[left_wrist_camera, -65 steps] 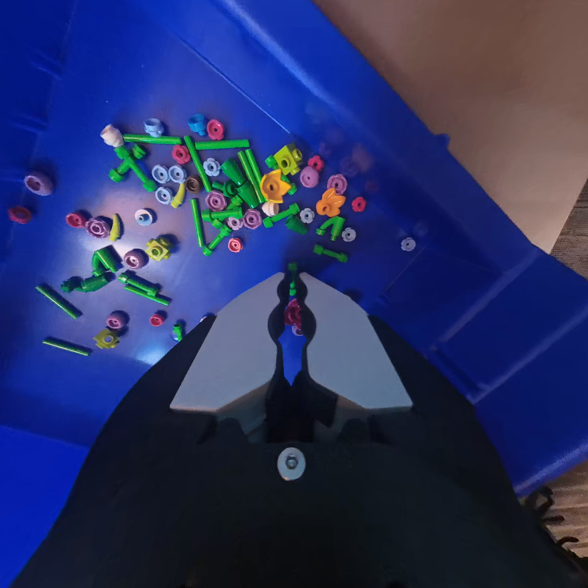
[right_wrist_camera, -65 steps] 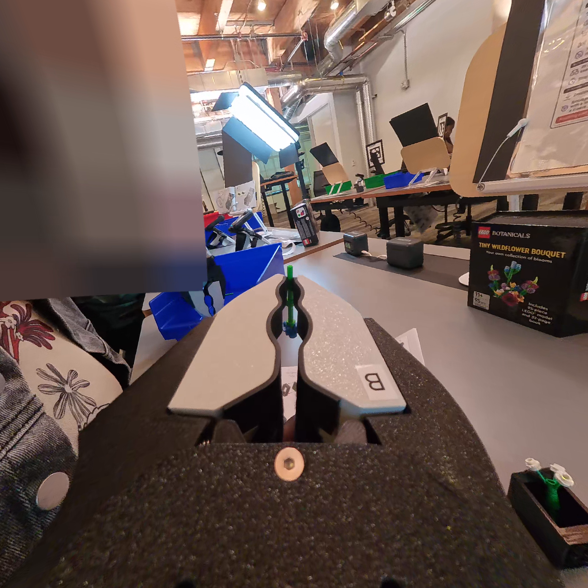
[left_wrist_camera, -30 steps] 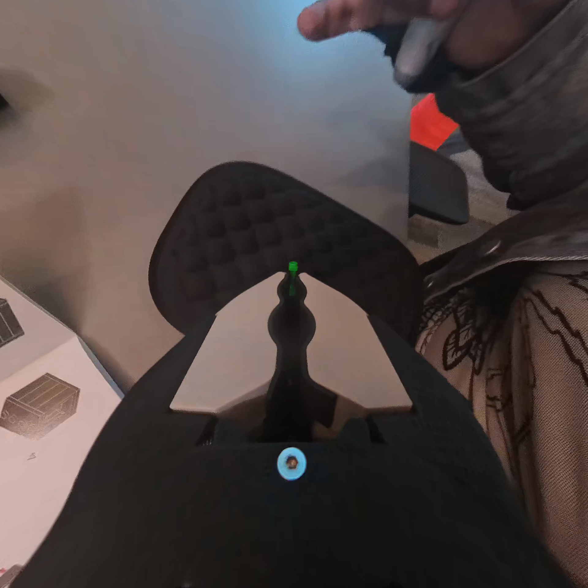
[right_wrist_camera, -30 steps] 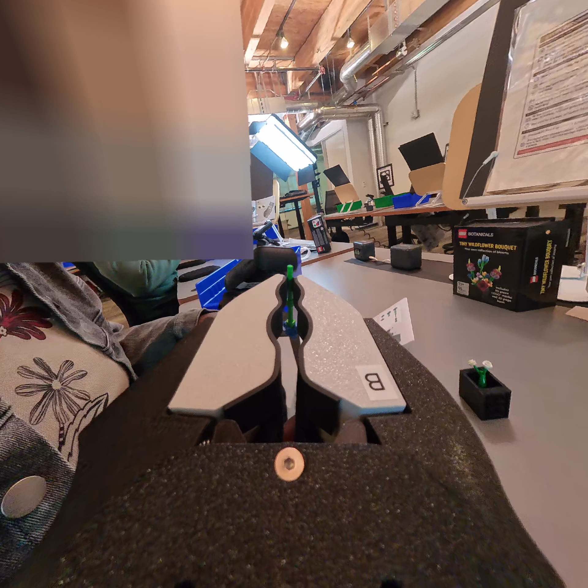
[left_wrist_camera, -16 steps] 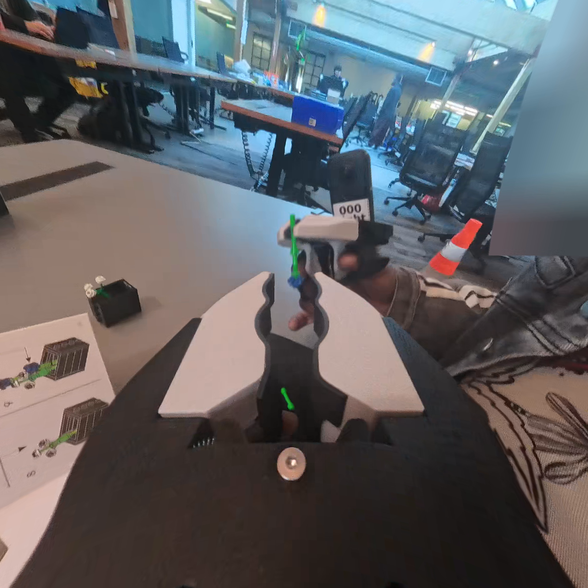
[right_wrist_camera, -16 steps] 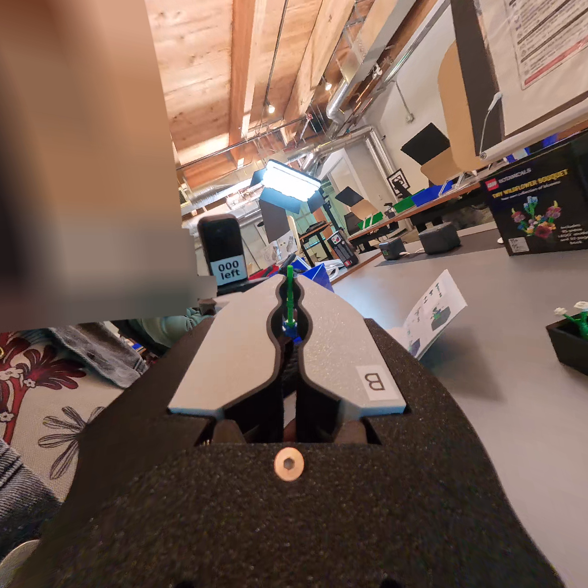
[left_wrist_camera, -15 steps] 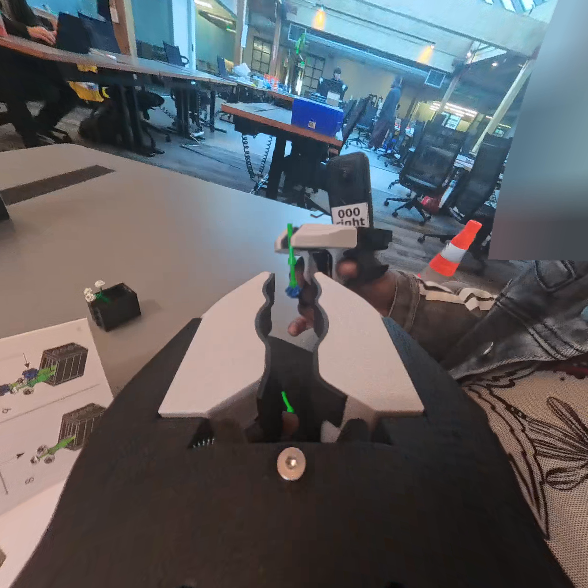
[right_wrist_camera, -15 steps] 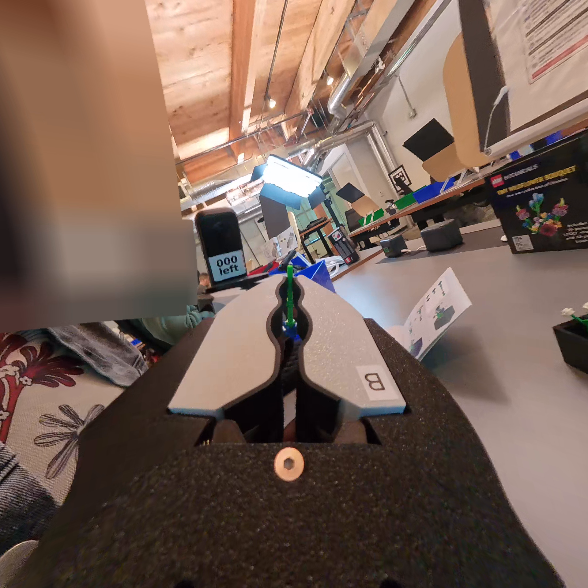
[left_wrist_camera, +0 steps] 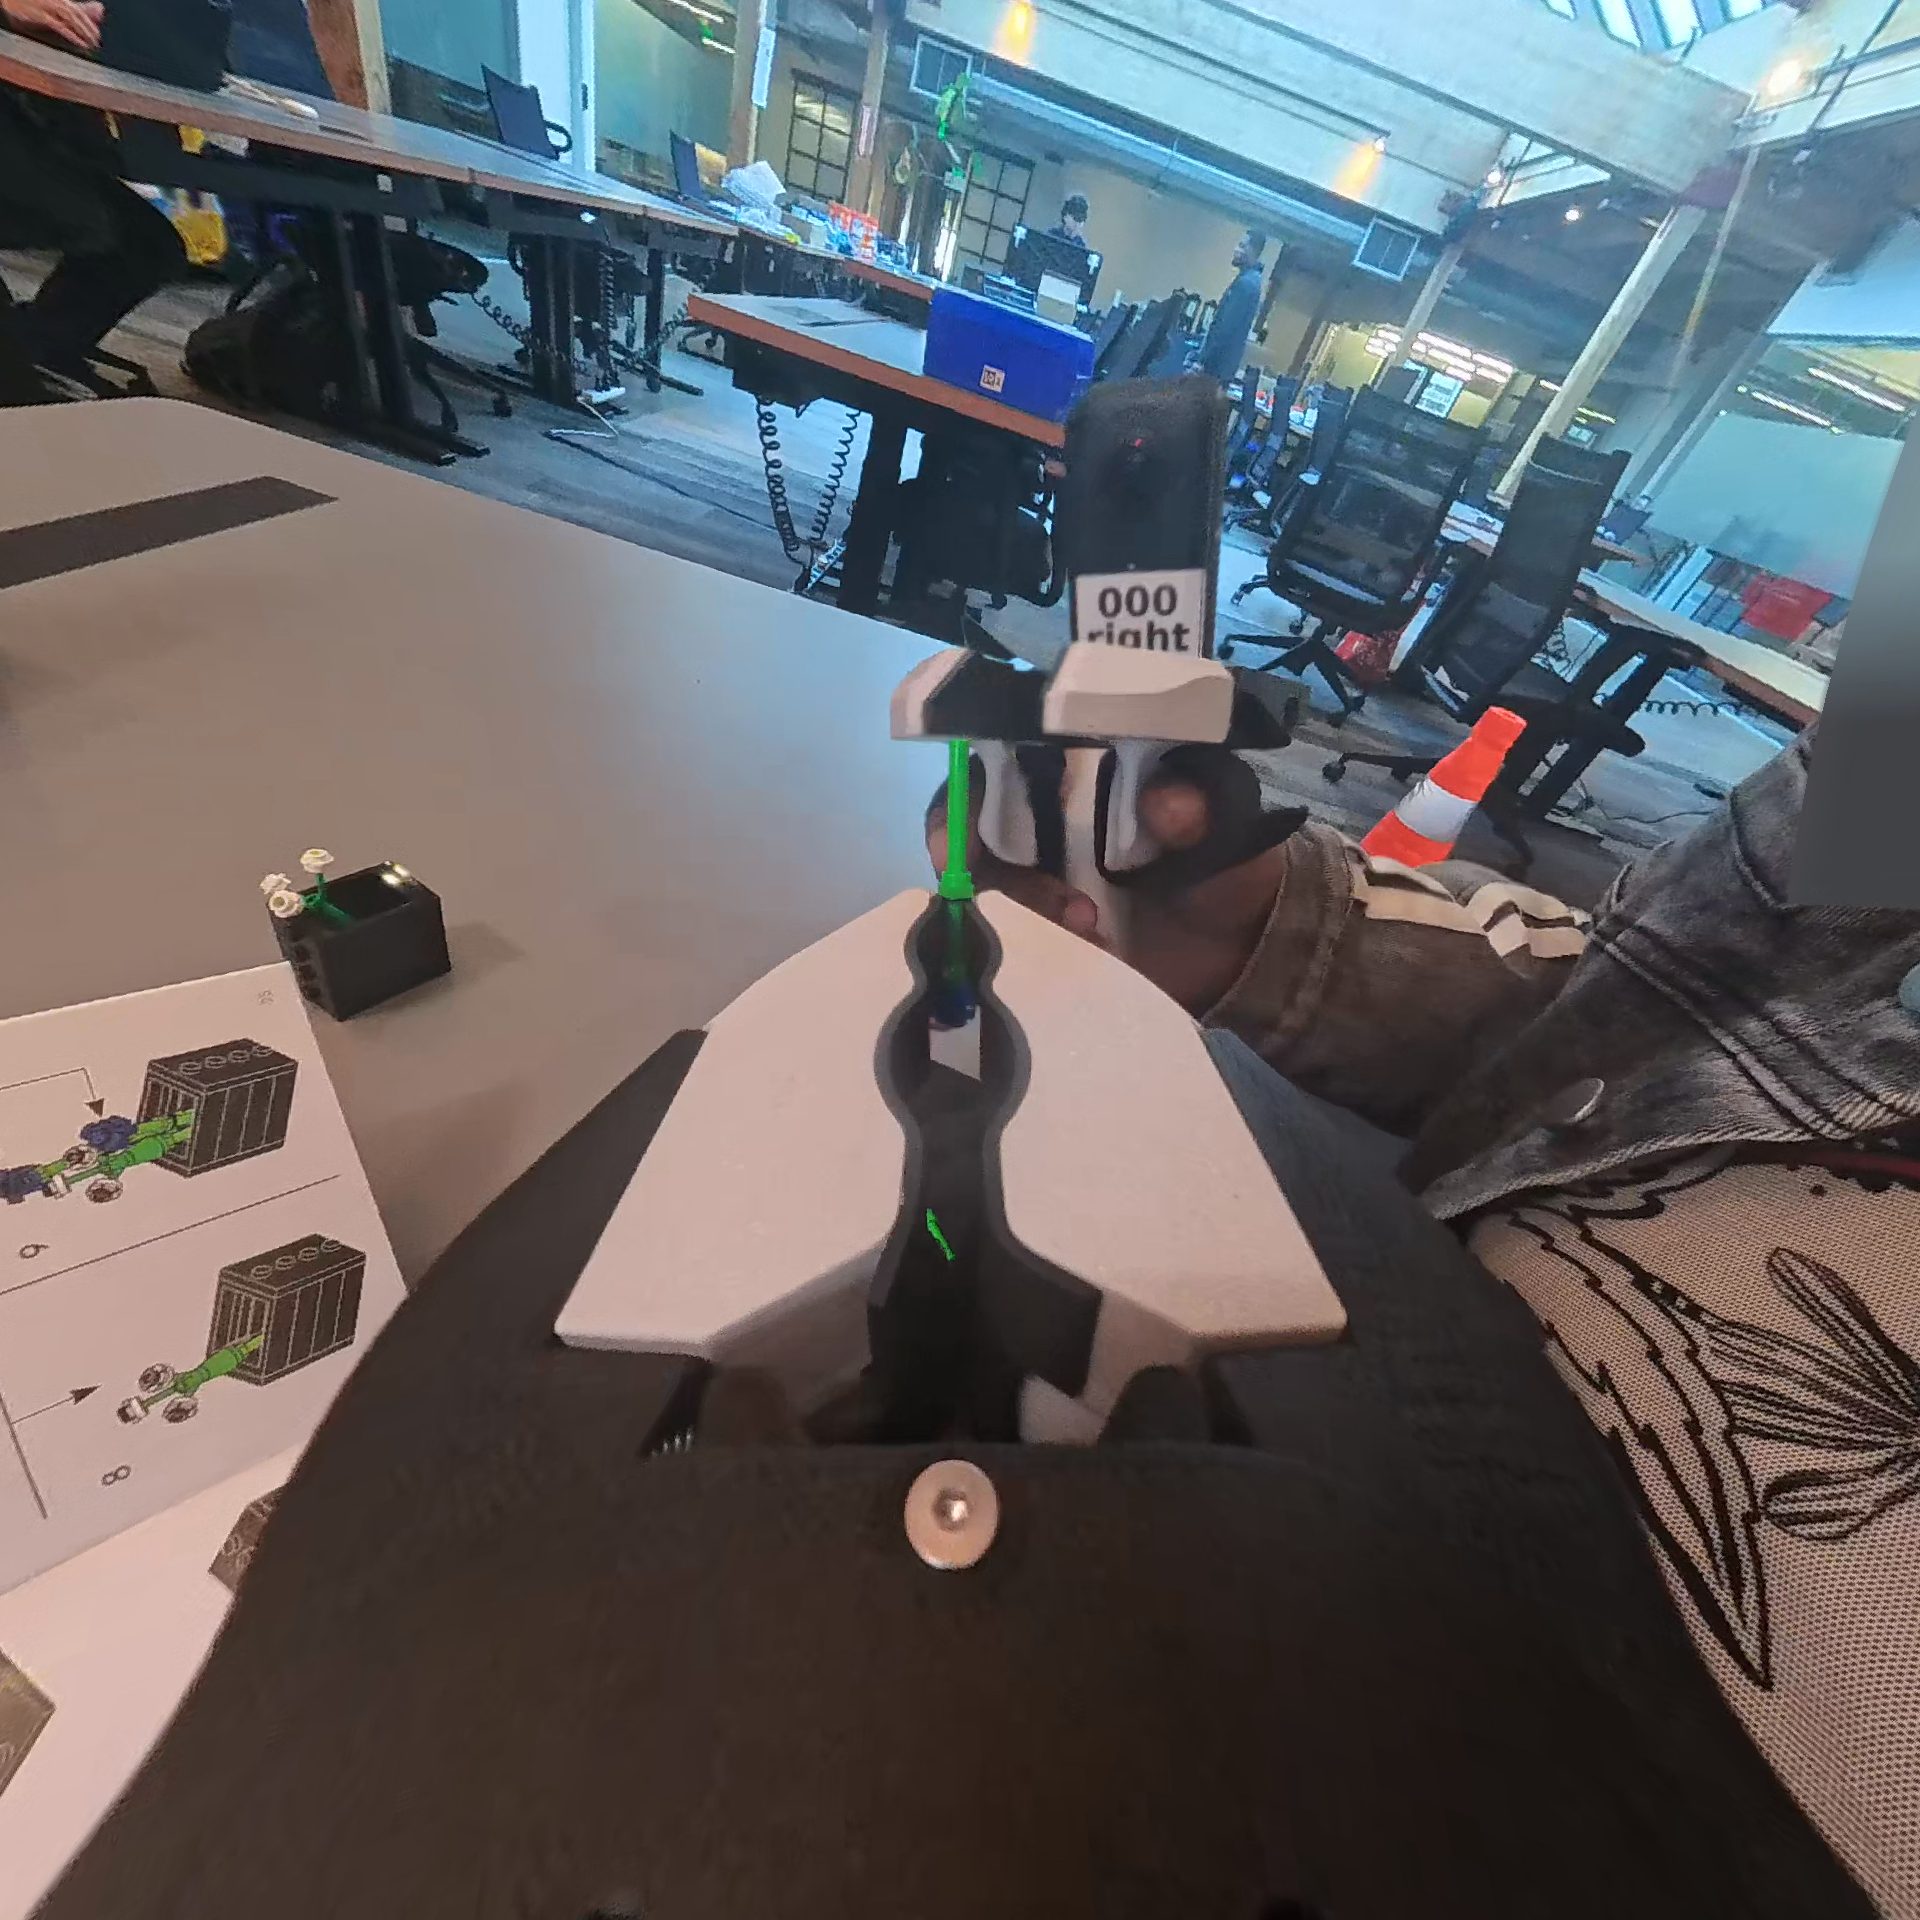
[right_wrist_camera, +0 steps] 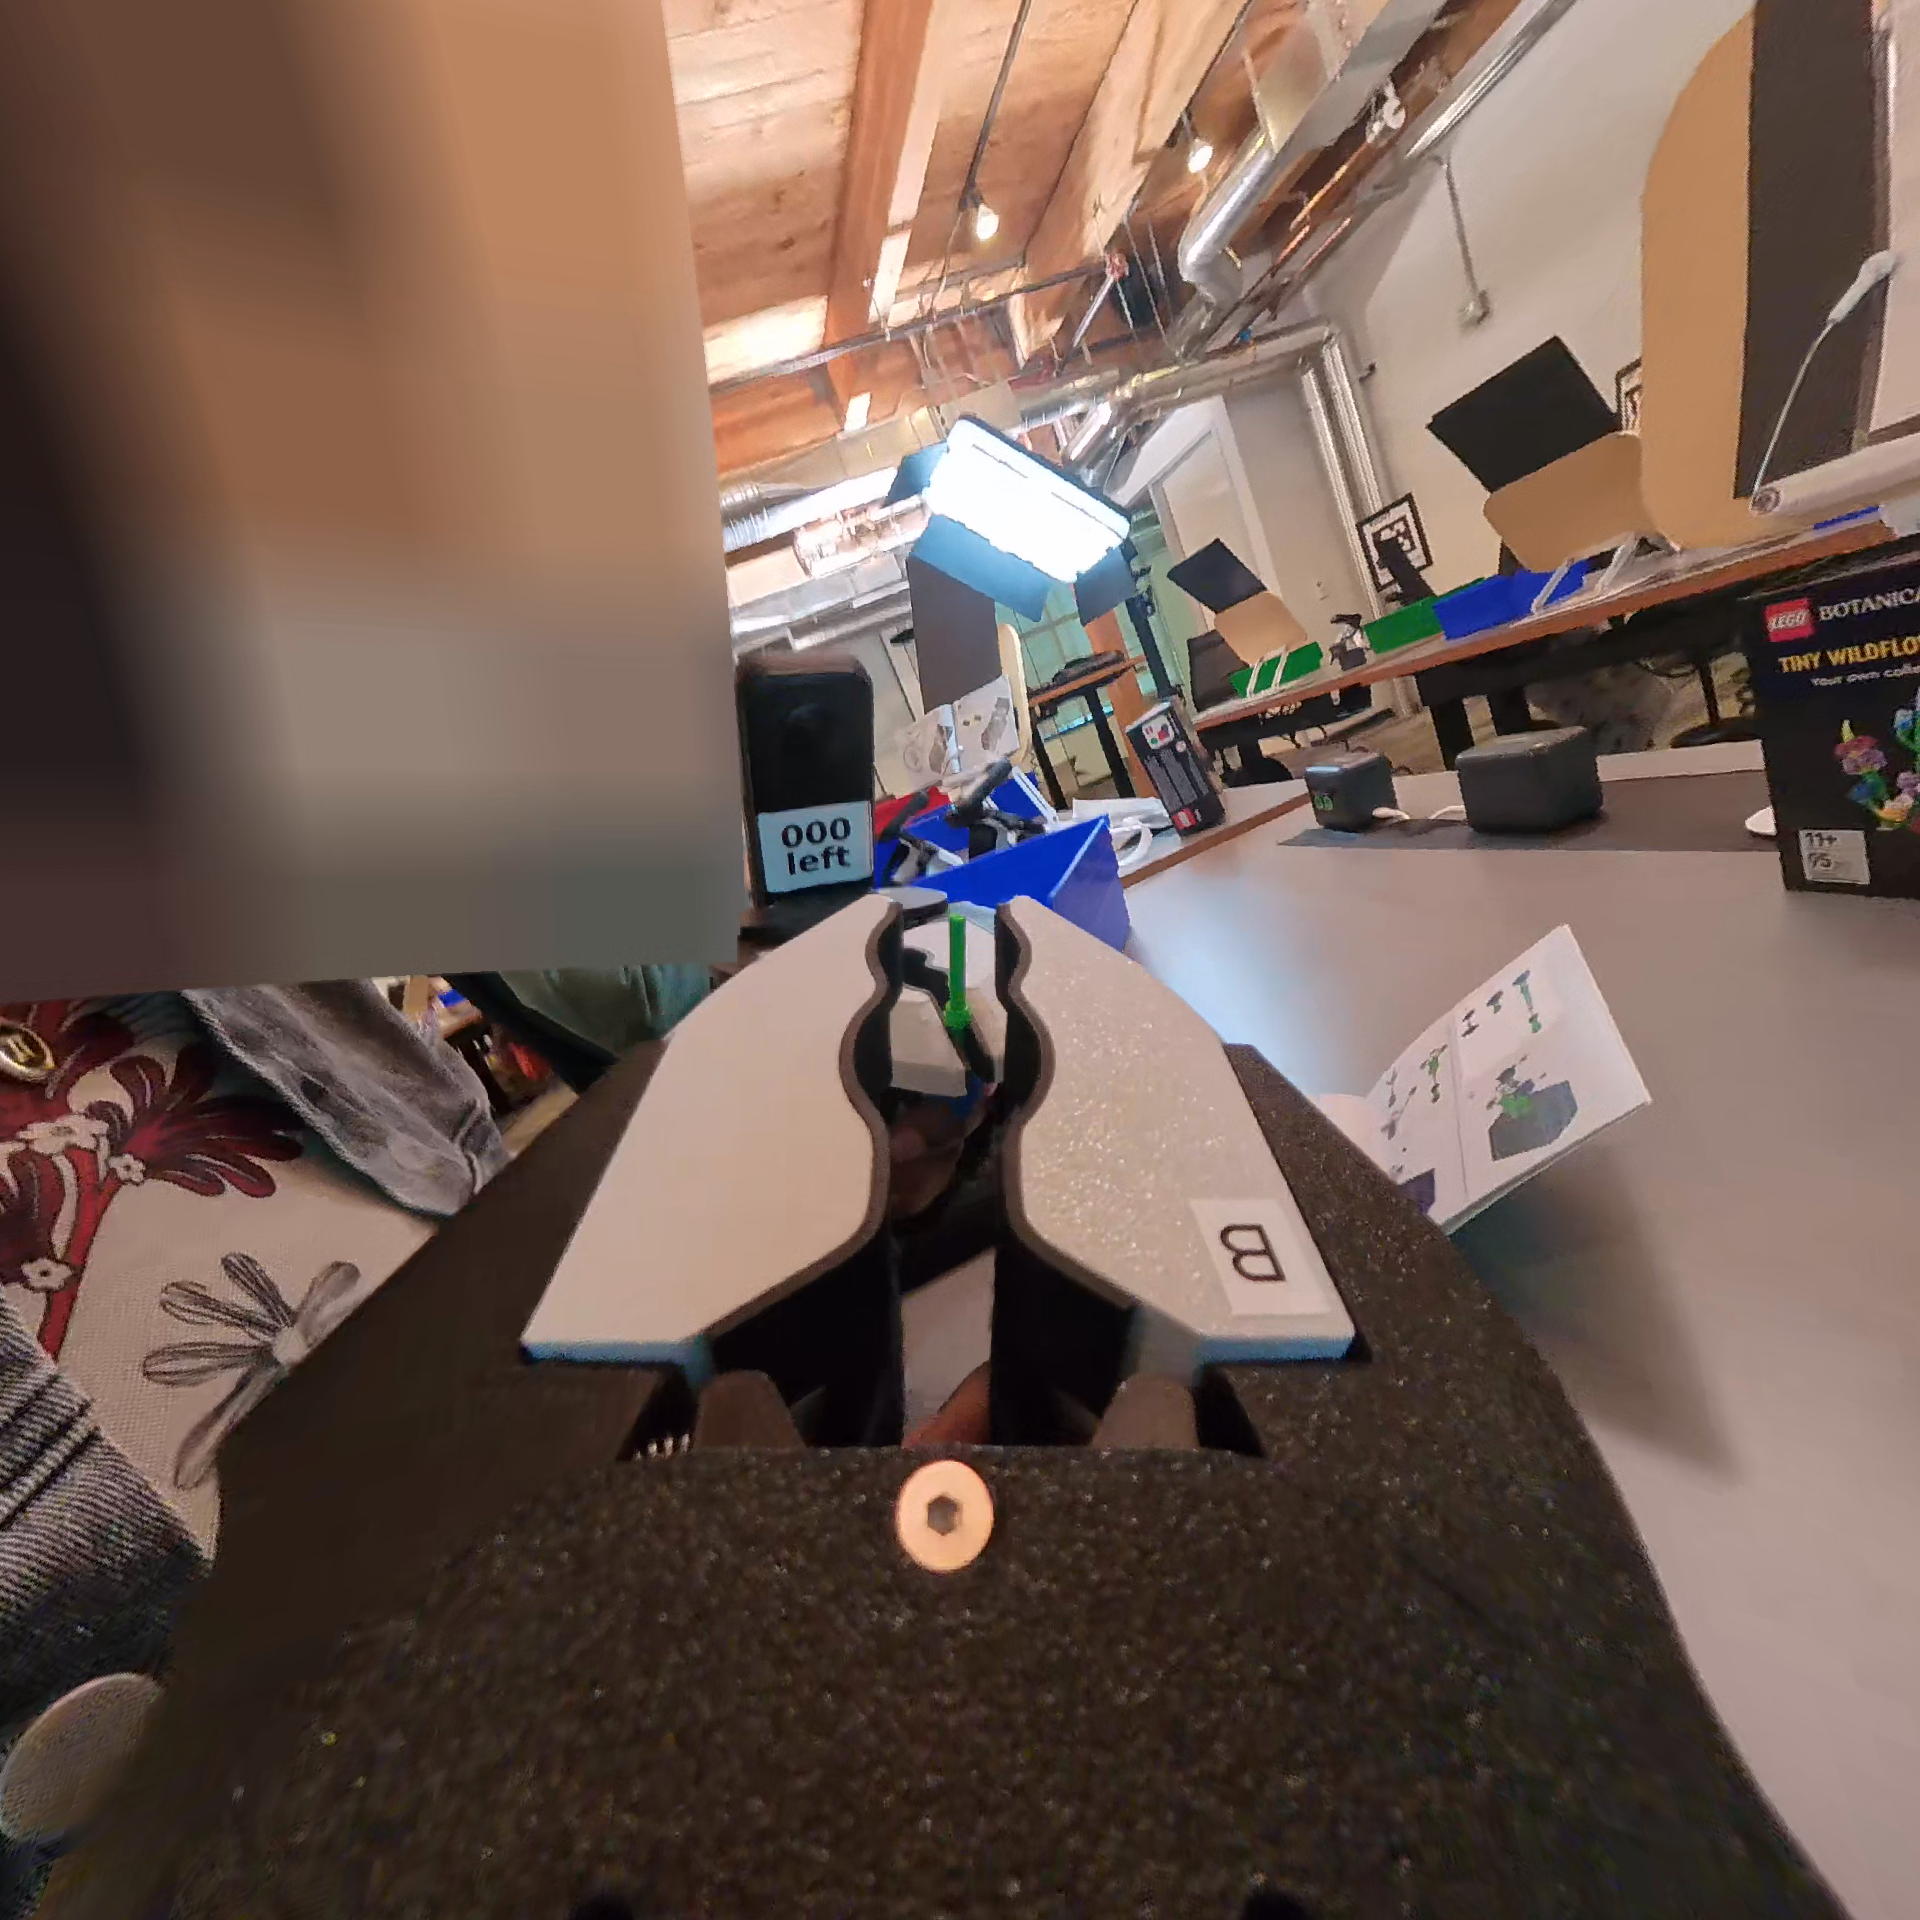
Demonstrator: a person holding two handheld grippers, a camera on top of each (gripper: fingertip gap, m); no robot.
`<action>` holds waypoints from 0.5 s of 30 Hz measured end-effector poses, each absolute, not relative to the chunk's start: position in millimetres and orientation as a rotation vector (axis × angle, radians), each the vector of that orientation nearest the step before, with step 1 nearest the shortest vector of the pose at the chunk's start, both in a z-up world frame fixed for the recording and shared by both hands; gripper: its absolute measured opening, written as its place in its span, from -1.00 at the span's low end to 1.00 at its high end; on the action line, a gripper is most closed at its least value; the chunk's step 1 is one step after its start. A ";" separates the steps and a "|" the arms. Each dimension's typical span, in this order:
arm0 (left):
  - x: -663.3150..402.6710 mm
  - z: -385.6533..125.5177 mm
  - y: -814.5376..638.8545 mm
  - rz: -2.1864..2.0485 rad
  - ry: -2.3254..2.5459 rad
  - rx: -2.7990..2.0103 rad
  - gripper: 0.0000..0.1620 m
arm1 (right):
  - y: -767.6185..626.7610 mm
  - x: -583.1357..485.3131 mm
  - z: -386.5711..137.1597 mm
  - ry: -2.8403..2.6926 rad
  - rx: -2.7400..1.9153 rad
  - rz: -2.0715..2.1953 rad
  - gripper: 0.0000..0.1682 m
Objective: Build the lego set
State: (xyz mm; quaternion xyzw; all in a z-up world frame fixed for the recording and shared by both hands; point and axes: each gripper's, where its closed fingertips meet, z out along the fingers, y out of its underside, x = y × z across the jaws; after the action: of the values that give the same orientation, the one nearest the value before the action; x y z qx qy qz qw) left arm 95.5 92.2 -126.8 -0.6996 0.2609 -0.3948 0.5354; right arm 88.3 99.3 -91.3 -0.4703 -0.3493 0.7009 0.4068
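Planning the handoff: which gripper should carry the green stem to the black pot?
Left gripper: its jaws are shut on the green stem, and the black pot stands to its left. The right gripper has open jaws.

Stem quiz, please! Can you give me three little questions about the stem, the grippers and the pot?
1. True or false: the pot on the table is empty.
2. What colour is the stem that reaches from the left gripper to the right gripper? A red, B green, C yellow.
3. Which gripper's fingers stand apart from the stem and do not pinch it?

Key
1. False: it holds white flowers.
2. B.
3. The right gripper. The left gripper looks closed on the stem.
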 end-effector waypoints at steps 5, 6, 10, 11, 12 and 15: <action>96.5 -130.2 90.0 -0.917 0.657 -1.673 -0.95 | 93.8 79.8 -95.1 -1.009 -1.180 1.655 -0.84; 97.4 -130.0 89.4 -0.921 0.661 -1.670 -0.95 | 93.1 78.3 -96.4 -1.029 -1.180 1.636 -0.90; 95.8 -130.8 89.9 -0.903 0.663 -1.669 -0.94 | 92.4 76.3 -97.5 -1.057 -1.173 1.604 -0.97; 94.6 -130.1 90.4 -0.900 0.658 -1.664 -0.92 | 93.4 76.2 -97.7 -1.049 -1.178 1.602 -0.97; 93.5 -129.2 90.8 -0.896 0.654 -1.657 -0.85 | 94.0 76.1 -97.8 -1.040 -1.177 1.600 -0.97; 91.7 -126.6 92.1 -0.869 0.657 -1.641 -0.73 | 92.8 74.0 -100.4 -1.042 -1.186 1.600 -0.97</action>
State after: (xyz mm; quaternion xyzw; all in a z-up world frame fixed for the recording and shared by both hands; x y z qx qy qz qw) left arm 91.7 92.1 -126.6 -0.6941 0.2780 -0.3674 0.5531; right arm 74.0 92.8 -100.4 -0.4757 -0.4181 0.6420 0.4322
